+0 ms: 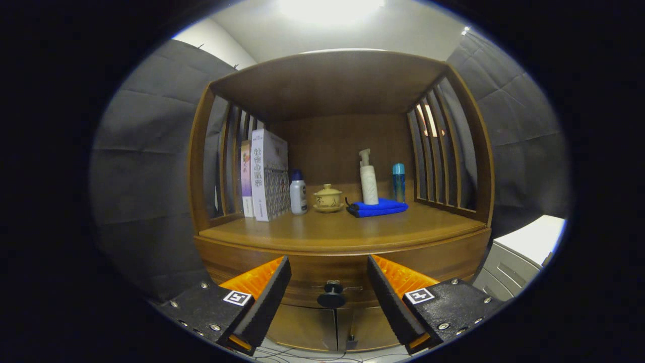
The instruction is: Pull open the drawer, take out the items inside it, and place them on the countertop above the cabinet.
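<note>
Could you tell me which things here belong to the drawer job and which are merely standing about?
For the job:
- drawer knob, between the open jaws
- drawer front, closed
- countertop
- gripper

Standing about:
- books
- white bottle
- lidded cup
- pump bottle
- blue cloth
- blue bottle

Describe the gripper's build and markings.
The gripper has two wedge-shaped fingers with ribbed inner faces, each on a dark textured block fixed with silver screws. Each block carries a small square black-and-white tag. No cables show. The fingers stand apart, the drawer knob between them.
</note>
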Action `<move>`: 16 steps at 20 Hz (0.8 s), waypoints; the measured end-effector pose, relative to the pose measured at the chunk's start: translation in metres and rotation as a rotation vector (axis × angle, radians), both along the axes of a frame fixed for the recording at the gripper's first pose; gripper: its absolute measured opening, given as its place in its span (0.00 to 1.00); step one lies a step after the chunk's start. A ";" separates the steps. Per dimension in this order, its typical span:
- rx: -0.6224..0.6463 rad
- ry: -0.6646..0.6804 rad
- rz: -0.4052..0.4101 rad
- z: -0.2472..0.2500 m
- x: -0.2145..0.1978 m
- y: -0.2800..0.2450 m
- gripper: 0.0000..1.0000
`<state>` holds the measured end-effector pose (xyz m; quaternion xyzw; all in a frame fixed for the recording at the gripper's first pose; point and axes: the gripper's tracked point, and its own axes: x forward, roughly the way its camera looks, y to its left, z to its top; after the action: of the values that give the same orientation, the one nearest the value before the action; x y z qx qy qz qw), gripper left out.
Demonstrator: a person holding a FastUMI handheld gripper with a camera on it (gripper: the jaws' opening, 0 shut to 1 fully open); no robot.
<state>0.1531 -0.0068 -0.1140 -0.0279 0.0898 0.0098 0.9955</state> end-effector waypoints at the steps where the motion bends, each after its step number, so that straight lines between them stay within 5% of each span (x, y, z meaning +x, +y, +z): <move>1: 0.004 0.016 0.002 -0.007 0.004 0.000 0.95; 10: 0.012 0.098 -0.002 -0.056 0.019 -0.004 0.92; 16: -0.008 0.137 -0.013 -0.074 0.023 -0.009 0.79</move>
<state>0.1763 -0.0153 -0.1875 -0.0305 0.1578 0.0047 0.9870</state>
